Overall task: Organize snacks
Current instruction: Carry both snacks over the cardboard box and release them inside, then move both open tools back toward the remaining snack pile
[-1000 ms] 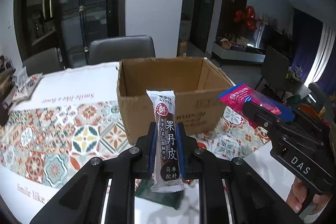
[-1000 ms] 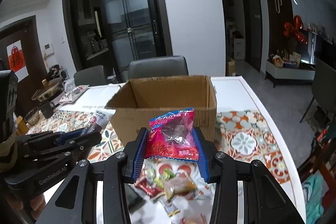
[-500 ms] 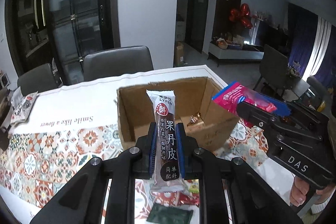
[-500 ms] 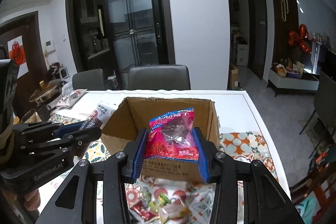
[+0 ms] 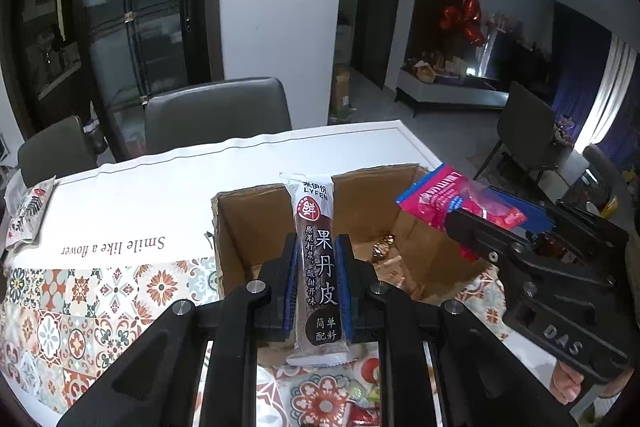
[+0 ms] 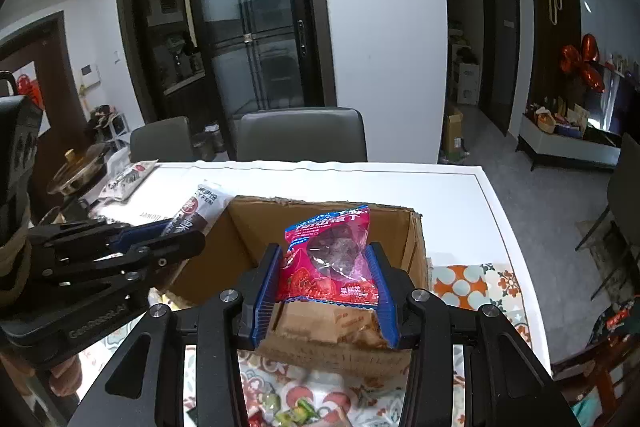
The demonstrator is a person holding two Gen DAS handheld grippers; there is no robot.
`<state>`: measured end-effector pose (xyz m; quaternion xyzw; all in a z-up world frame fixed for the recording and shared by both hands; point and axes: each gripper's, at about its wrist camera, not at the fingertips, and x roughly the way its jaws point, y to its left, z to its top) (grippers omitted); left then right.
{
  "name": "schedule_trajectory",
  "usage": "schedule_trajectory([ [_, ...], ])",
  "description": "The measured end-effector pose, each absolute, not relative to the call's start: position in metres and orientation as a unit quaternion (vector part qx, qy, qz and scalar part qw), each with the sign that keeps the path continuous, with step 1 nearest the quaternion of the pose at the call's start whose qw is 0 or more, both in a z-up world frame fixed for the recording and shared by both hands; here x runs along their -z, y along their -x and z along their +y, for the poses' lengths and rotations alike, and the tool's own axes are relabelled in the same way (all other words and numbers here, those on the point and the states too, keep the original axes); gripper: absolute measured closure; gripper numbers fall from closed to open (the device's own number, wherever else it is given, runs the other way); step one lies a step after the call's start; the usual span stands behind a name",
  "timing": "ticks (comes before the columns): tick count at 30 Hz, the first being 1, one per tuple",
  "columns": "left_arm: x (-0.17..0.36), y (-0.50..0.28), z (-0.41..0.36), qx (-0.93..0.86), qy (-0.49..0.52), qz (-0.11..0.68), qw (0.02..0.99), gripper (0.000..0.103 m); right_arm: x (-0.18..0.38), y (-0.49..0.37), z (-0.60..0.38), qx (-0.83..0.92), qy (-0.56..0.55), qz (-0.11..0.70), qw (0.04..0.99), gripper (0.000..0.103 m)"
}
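An open cardboard box point(image 5: 240, 239) stands on the patterned tablecloth; it also shows in the right wrist view point(image 6: 416, 251). Some wrapped sweets point(image 5: 382, 251) lie inside it. My left gripper point(image 5: 317, 291) is shut on a long brown fruit-leather bar point(image 5: 318, 267), held upright above the box's near edge. My right gripper point(image 6: 326, 275) is shut on a pink-and-blue snack packet point(image 6: 332, 259), held above the box's near side. In the left wrist view that packet point(image 5: 452, 203) hangs over the box's right wall. The bar also shows in the right wrist view point(image 6: 196, 211).
Loose wrapped snacks point(image 6: 296, 415) lie on the cloth in front of the box. A white snack bag point(image 5: 28, 211) lies at the table's far left. Grey chairs point(image 5: 216, 115) stand behind the table. The table's right edge point(image 6: 504, 227) runs near the box.
Both grippers have risen and moved forward with their snacks. The view went from the box's front wall to looking down into it, and both snacks now hang over its opening.
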<state>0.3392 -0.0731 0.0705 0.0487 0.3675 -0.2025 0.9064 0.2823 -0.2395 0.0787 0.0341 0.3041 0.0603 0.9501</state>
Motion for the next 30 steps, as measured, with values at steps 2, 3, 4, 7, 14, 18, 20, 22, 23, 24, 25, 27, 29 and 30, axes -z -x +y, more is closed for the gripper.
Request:
schedule_trajectory([
  [2, -0.064, -0.347, -0.076, 0.196, -0.053, 0.375, 0.905, 0.085, -0.076, -0.288, -0.236, -0.059, -0.023, 0.308, 0.949, 0.059],
  [3, -0.061, -0.350, -0.077, 0.191, -0.056, 0.379, 0.904, 0.085, -0.074, -0.290, -0.235, -0.058, -0.019, 0.309, 0.949, 0.059],
  [4, -0.059, -0.352, -0.079, 0.190, -0.058, 0.382, 0.903, 0.085, -0.073, -0.292, -0.234, -0.057, -0.014, 0.312, 0.948, 0.059],
  [7, -0.056, -0.358, -0.084, 0.182, -0.063, 0.385, 0.902, 0.083, -0.067, -0.297, -0.234, -0.053, -0.007, 0.318, 0.946, 0.059],
  [14, -0.063, -0.345, -0.077, 0.132, -0.081, 0.347, 0.925, 0.043, -0.057, -0.303, -0.244, -0.037, -0.004, 0.323, 0.946, 0.037],
  [18, -0.066, -0.323, -0.065, 0.116, -0.078, 0.331, 0.933, 0.042, -0.057, -0.292, -0.251, -0.029, -0.022, 0.318, 0.947, 0.037],
  [20, -0.067, -0.309, -0.059, 0.126, -0.070, 0.324, 0.935, 0.042, -0.058, -0.283, -0.253, -0.024, -0.027, 0.314, 0.949, 0.037],
  [22, -0.068, -0.294, -0.055, 0.127, -0.063, 0.318, 0.937, 0.040, -0.059, -0.269, -0.252, -0.023, -0.027, 0.305, 0.952, 0.037],
  [23, -0.067, -0.287, -0.052, 0.127, -0.062, 0.317, 0.938, 0.040, -0.059, -0.264, -0.250, -0.023, -0.024, 0.303, 0.953, 0.037],
  [24, -0.068, -0.282, -0.051, 0.127, -0.060, 0.314, 0.939, 0.040, -0.059, -0.260, -0.248, -0.024, -0.024, 0.301, 0.953, 0.037],
  [25, -0.067, -0.276, -0.048, 0.127, -0.059, 0.309, 0.941, 0.040, -0.059, -0.253, -0.246, -0.028, -0.025, 0.298, 0.954, 0.037],
  [27, -0.067, -0.265, -0.045, 0.122, -0.059, 0.302, 0.944, 0.040, -0.058, -0.242, -0.243, -0.035, -0.027, 0.293, 0.955, 0.037],
  [29, -0.066, -0.254, -0.041, 0.123, -0.057, 0.296, 0.945, 0.040, -0.057, -0.231, -0.237, -0.045, -0.025, 0.288, 0.956, 0.037],
  [30, -0.065, -0.250, -0.039, 0.124, -0.055, 0.296, 0.945, 0.040, -0.056, -0.226, -0.235, -0.048, -0.025, 0.286, 0.957, 0.037],
])
